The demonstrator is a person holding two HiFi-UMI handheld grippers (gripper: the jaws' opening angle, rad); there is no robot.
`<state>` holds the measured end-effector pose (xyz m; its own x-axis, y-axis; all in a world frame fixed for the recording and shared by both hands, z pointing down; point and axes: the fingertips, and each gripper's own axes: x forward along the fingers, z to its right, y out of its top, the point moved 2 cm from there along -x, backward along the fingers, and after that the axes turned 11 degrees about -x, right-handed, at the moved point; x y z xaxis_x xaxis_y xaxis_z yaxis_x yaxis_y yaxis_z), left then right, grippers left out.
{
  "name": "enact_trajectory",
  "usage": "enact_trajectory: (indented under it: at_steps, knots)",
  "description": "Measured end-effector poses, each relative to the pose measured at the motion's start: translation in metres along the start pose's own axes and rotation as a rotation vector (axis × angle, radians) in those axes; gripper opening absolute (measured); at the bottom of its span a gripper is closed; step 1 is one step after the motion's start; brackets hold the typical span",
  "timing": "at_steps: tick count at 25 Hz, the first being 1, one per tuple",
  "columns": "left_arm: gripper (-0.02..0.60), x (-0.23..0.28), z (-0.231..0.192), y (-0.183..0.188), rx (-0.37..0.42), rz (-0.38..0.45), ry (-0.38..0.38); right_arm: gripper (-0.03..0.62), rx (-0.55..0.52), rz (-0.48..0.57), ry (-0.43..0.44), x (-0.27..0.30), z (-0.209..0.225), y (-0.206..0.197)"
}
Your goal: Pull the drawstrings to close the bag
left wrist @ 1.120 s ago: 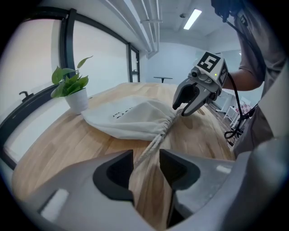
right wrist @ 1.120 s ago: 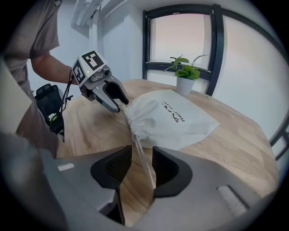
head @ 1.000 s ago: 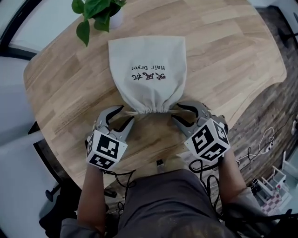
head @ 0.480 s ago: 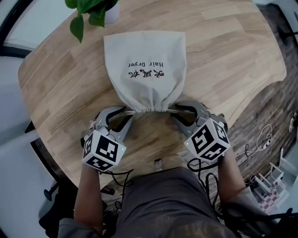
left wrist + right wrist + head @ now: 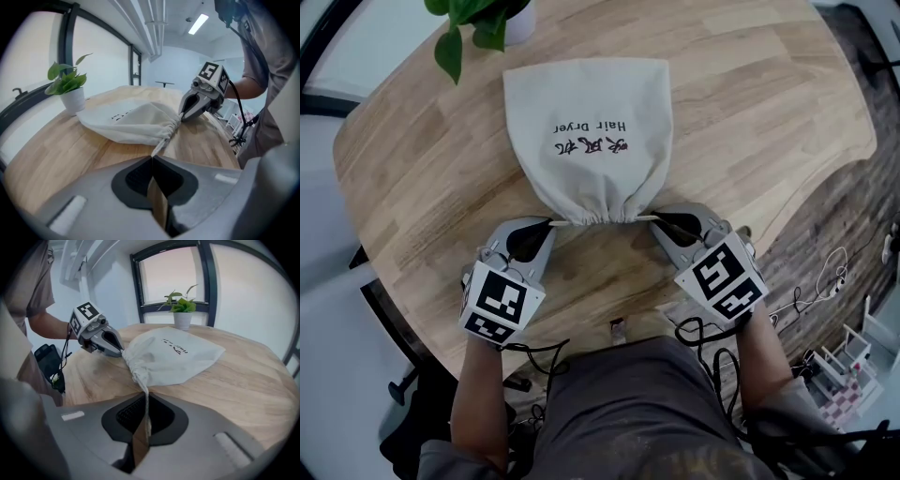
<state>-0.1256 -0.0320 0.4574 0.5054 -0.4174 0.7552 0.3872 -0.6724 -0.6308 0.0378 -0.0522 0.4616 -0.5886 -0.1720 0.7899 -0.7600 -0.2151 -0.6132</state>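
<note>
Bag [image 5: 586,131] of pale cloth lies flat near the middle of the round wooden counter [image 5: 750,112], printed "Hair Dryer", with its closed bottom toward the potted plant [image 5: 478,14] at the far edge and its mouth [image 5: 598,217] toward the person. The mouth is gathered into tight pleats. A cord runs out of it to each side, both drawn straight and low over the wood.

The left gripper [image 5: 549,224] sits just beside the mouth on the person's left. Its jaws are pressed together on the left drawstring [image 5: 159,146], which enters at their tips.

The right gripper [image 5: 657,219] sits just beside the mouth on the other side. Its jaws have just been closing and now meet on the right drawstring [image 5: 144,394], which runs down between the pads. Both grippers point steeply down at the counter and face each other across the gathered cloth.
</note>
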Motion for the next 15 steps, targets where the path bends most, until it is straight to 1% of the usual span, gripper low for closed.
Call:
enact_trajectory:
  at_steps: [3, 6, 7, 9, 11, 13, 15]
  knots:
    - [0.005, -0.003, -0.003, 0.002, -0.093, 0.065, 0.060, 0.035, 0.041, 0.009, -0.060, -0.002, 0.003, -0.001]
    - [0.005, -0.005, -0.006, -0.002, -0.137, 0.075, 0.100, 0.034, 0.036, 0.001, -0.091, -0.003, 0.006, -0.005]
    - [0.005, -0.007, -0.008, -0.004, -0.150, 0.073, 0.104, 0.032, 0.037, 0.000, -0.095, -0.006, 0.009, -0.009]
    - [0.005, -0.011, -0.010, -0.006, -0.184, 0.075, 0.089, 0.032, 0.046, 0.019, -0.089, -0.010, 0.010, -0.010]
    - [0.005, -0.017, -0.016, 0.000, -0.205, 0.096, 0.097, 0.032, 0.061, 0.056, -0.099, -0.013, 0.011, 0.000]
    - [0.005, -0.026, -0.024, 0.014, -0.226, 0.148, 0.122, 0.032, 0.097, 0.103, -0.114, -0.016, 0.016, 0.013]
    - [0.005, -0.037, -0.028, 0.030, -0.204, 0.182, 0.150, 0.032, 0.123, 0.153, -0.114, -0.024, 0.021, 0.024]
